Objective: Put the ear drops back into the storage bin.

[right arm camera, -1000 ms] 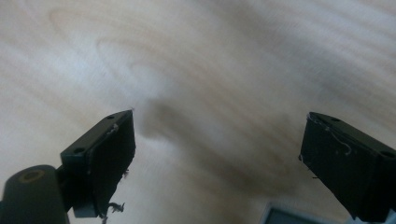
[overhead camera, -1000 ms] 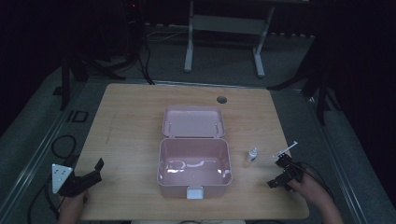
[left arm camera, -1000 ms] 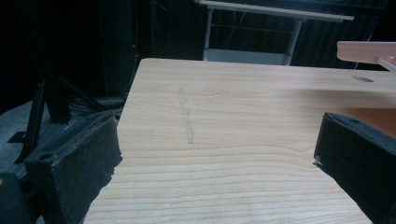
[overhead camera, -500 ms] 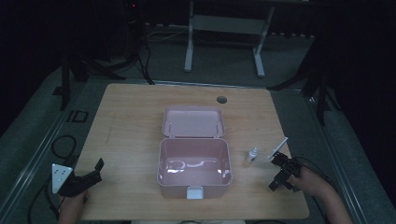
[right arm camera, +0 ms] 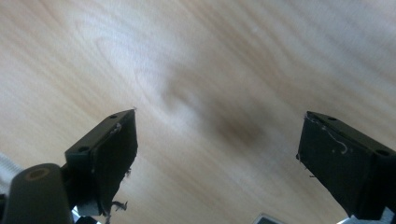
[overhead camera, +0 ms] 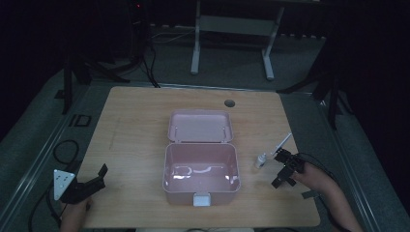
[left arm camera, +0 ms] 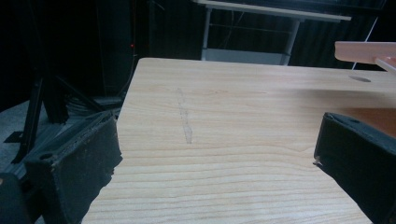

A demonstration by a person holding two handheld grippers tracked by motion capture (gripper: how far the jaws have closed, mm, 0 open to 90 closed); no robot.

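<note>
An open pink box stands mid-table, with its lid laid back behind it; inside I see only glare. A small white bottle stands just right of the box. My right gripper hovers close to the right of the bottle, open, its pale plate seen edge-on. In the right gripper view its jaws are wide apart over bare, blurred wood. My left gripper rests open at the table's front left corner. In the left gripper view its jaws frame bare table, with the lid's edge at the upper right.
The wooden table has a round cable hole near its far edge. Beyond the table, a white desk frame and black stands rise from the dark floor. Cables lie on the floor at the left.
My right gripper has shifted a little left and away from the person, closer to the small bottle. The left gripper, the box and the bottle have not moved.
</note>
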